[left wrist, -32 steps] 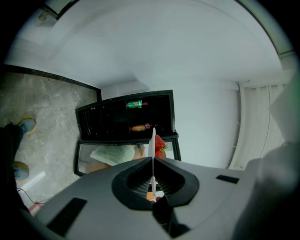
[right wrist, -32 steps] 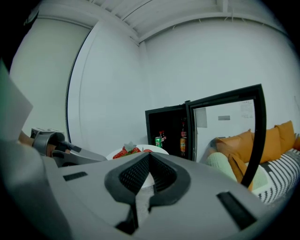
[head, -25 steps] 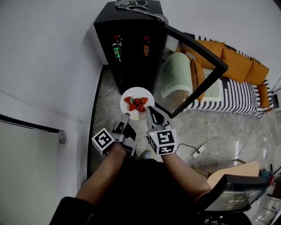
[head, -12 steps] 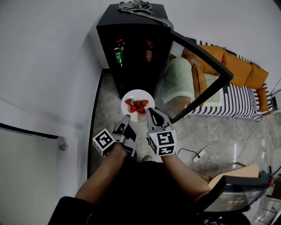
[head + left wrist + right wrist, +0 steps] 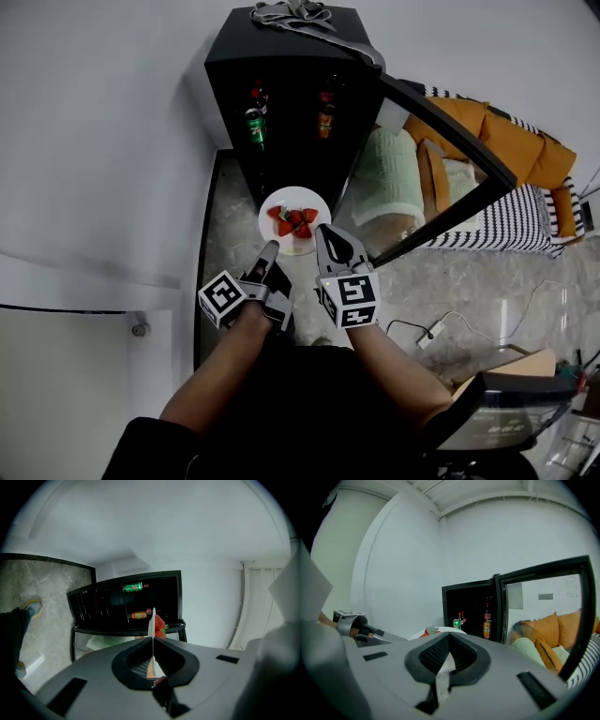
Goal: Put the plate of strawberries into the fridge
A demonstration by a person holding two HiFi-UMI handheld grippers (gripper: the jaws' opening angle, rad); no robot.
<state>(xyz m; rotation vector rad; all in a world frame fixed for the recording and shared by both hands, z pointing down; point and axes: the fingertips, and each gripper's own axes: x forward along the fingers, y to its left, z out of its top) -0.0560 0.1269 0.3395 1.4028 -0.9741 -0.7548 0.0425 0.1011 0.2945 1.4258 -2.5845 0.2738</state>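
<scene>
Two clamps, my left gripper [image 5: 271, 250] and right gripper [image 5: 324, 236], pinch the plate [image 5: 293, 194] of strawberries [image 5: 294, 223] at its 6 o'clock rim before the open fridge [image 5: 281, 89], so I should hold it level, easing toward 12 o'clock.

White wall [image 5: 103, 141] on left & behind, plain, light even. Floor [image 5: 230, 225] is grey marbled stone w/ dark border strip [image 5: 208, 234] along the wall. Right side: sofa [image 5: 525, 220] in b/w stripes, orange cushions [image 5: 502, 136] on it, pale green cushion [image 5: 386, 178] nr its end. White cable [image 5: 429, 335] w/ plug lies on floor. Pale curtain [image 5: 260, 602] in corner.
</scene>
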